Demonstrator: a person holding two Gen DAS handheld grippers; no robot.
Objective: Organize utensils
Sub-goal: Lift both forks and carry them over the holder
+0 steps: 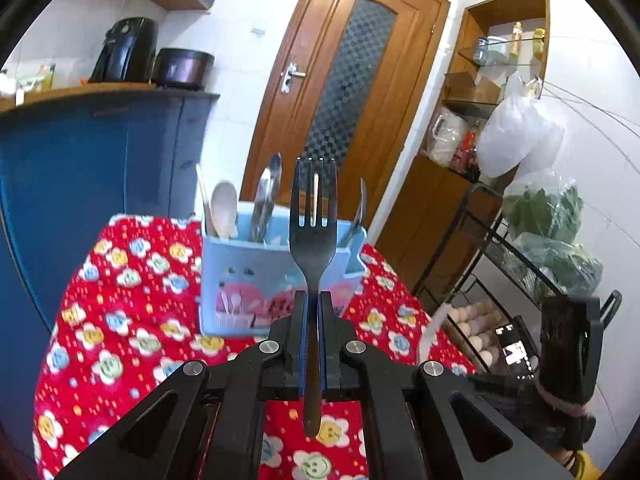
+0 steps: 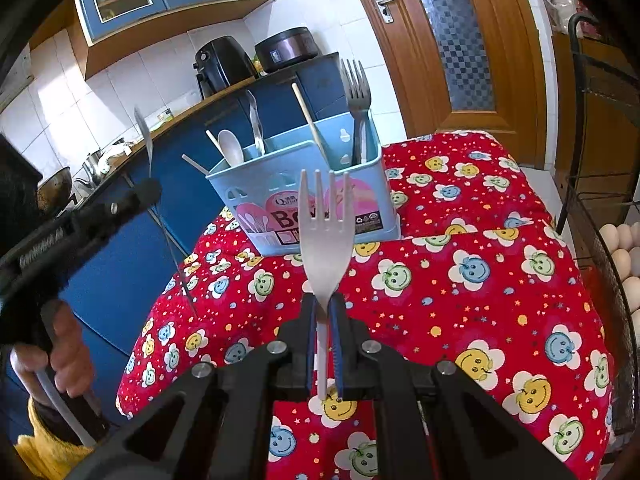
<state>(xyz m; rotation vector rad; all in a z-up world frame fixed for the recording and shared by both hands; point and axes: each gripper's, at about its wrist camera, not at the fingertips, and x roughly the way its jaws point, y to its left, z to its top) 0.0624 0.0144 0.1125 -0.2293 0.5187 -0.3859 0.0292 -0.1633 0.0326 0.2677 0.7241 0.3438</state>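
My left gripper [image 1: 313,300] is shut on a black fork [image 1: 313,236], held upright with tines up, just in front of the light blue utensil holder [image 1: 244,280]. The holder stands on the red flowered tablecloth [image 1: 132,304] and holds a white spoon [image 1: 224,208], metal tongs, chopsticks and other utensils. My right gripper [image 2: 324,304] is shut on a white plastic fork [image 2: 326,232], tines up, a short way in front of the holder [image 2: 304,200]. The left gripper [image 2: 140,196] with its dark fork seen edge-on shows at the left of the right wrist view.
A blue counter [image 1: 92,152] with an air fryer [image 1: 124,54] and a cooker stands behind the table. A wooden door [image 1: 344,92] is beyond. A black wire rack [image 1: 516,264] with eggs and bagged greens stands at the table's right.
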